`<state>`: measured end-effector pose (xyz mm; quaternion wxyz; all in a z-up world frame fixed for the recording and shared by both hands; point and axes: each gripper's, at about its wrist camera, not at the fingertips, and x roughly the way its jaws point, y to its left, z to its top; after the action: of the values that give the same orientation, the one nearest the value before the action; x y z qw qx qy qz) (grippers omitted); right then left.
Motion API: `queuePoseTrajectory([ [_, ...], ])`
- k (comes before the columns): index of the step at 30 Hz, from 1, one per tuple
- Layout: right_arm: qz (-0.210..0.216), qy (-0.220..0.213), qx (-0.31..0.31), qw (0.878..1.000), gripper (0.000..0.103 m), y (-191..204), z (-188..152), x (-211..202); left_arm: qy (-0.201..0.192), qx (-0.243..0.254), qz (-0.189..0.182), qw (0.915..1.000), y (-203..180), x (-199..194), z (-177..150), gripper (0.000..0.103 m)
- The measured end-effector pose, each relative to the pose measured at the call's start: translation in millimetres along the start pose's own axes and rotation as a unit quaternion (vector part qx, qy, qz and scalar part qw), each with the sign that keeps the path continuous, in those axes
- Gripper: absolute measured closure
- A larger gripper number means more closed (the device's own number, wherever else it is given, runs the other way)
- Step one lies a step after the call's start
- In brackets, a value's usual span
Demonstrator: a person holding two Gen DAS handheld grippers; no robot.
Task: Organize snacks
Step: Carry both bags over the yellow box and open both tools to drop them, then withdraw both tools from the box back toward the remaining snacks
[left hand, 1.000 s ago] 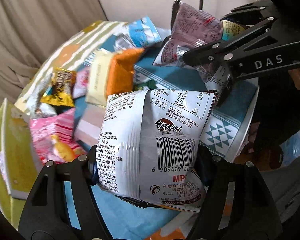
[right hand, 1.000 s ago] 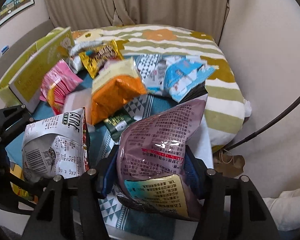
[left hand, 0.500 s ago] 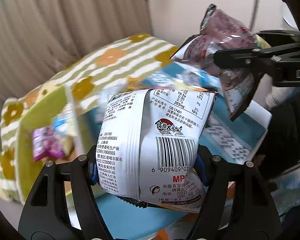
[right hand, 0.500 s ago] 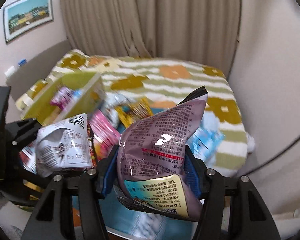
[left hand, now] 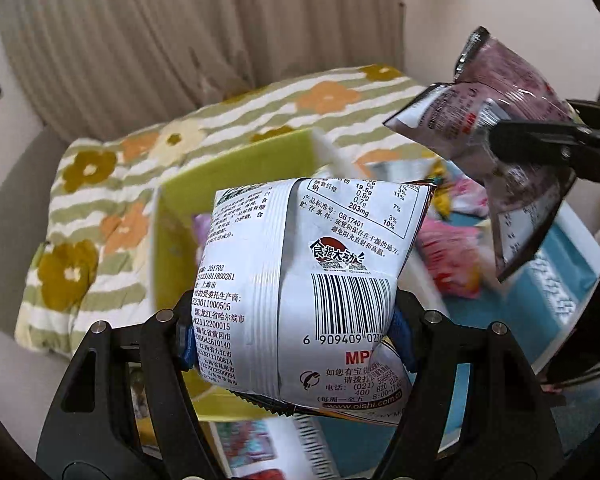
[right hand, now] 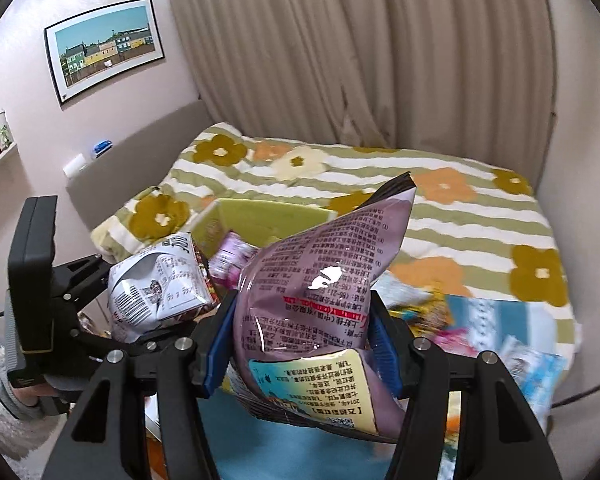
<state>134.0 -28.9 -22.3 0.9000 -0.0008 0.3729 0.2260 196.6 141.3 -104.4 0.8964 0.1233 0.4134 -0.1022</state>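
My left gripper is shut on a white snack bag with a barcode, held in the air in front of a yellow-green box. The white bag also shows in the right wrist view. My right gripper is shut on a purple snack bag, held up to the right of the left one. The purple bag also shows in the left wrist view. The box stands open on the bed, with a small purple packet in it.
A flowered, striped blanket covers the bed. Several loose snack packets lie on a blue patterned cloth to the right of the box. A curtain hangs behind, and a framed picture is on the left wall.
Both grippers have lifted and swung left with their bags, from above the snack pile towards the yellow-green box. The box now stands behind the white bag. Both grips are unchanged.
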Motion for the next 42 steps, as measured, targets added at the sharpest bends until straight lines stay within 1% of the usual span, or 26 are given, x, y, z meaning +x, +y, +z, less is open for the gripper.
queuePoseTrajectory([
  [4,0.006,0.019,0.012,1.0,0.047,21.0,5.6,33.6,0.025,-0.006,-0.002,0.9997,30.2,26.0,-6.3,0.035],
  [6,0.004,0.032,0.019,0.999,0.047,29.9,5.8,49.1,0.037,-0.008,-0.011,0.9992,41.5,38.3,-9.6,0.034],
  [7,0.003,0.036,0.022,0.999,0.047,33.4,5.5,54.4,0.041,-0.01,-0.015,0.999,45.4,44.4,-10.2,0.031],
  [9,-0.002,0.047,0.029,0.998,0.047,38.7,3.1,64.5,0.046,-0.012,-0.021,0.9987,51.4,53.0,-13.0,0.017],
  [10,-0.004,0.051,0.031,0.998,0.047,40.0,2.8,66.4,0.047,-0.013,-0.019,0.9986,53.9,56.8,-13.3,0.002],
  [11,-0.008,0.055,0.033,0.998,0.047,41.6,2.7,70.5,0.044,-0.014,-0.018,0.9988,55.8,57.6,-15.6,0.0],
  [15,-0.021,0.075,0.045,0.996,0.047,41.3,-1.0,80.3,0.054,-0.027,-0.021,0.998,61.5,58.0,-25.6,0.0],
  [18,-0.019,0.084,0.048,0.995,0.047,44.1,-3.9,84.3,0.059,-0.066,-0.032,0.9955,72.0,54.3,-36.0,0.0],
  [20,-0.015,0.088,0.044,0.995,0.046,46.4,-5.8,86.1,0.06,-0.086,-0.032,0.9939,73.5,48.9,-42.3,0.0],
  [24,0.002,0.089,0.03,0.996,0.046,53.7,-4.4,95.9,0.066,-0.103,-0.005,0.9925,73.7,38.5,-51.4,0.0],
  [26,0.006,0.094,0.021,0.995,0.046,57.9,-0.3,105.1,0.065,-0.107,-0.001,0.9921,75.9,33.4,-53.2,0.0],
  [32,-0.021,0.105,-0.031,0.994,0.046,74.3,5.2,129.5,0.067,-0.125,0.015,0.9898,84.3,27.5,-59.4,0.0],
  [34,-0.027,0.117,-0.038,0.992,0.042,77.0,2.3,138.4,0.065,-0.132,0.017,0.9889,87.5,25.1,-61.8,0.0],
  [35,-0.033,0.12,-0.041,0.991,0.032,78.4,0.0,141.8,0.065,-0.136,0.018,0.9883,88.5,24.5,-63.9,0.0],
  [36,-0.037,0.118,-0.043,0.991,0.014,79.2,-1.6,142.7,0.066,-0.138,0.019,0.988,89.2,24.3,-65.4,0.0],
  [37,-0.039,0.113,-0.044,0.992,0.005,79.6,-2.9,141.8,0.067,-0.141,0.019,0.9876,89.0,24.2,-67.4,0.0],
  [38,-0.04,0.104,-0.047,0.993,0.0,80.0,-4.7,138.5,0.069,-0.144,0.019,0.9871,88.7,24.0,-70.0,0.0],
  [40,-0.042,0.092,-0.048,0.994,0.0,79.0,-7.5,131.9,0.07,-0.147,0.018,0.9864,87.0,24.0,-73.3,0.0],
  [42,-0.043,0.094,-0.043,0.994,0.0,76.9,-10.2,128.8,0.071,-0.152,0.018,0.9857,85.2,22.0,-75.7,0.0],
])
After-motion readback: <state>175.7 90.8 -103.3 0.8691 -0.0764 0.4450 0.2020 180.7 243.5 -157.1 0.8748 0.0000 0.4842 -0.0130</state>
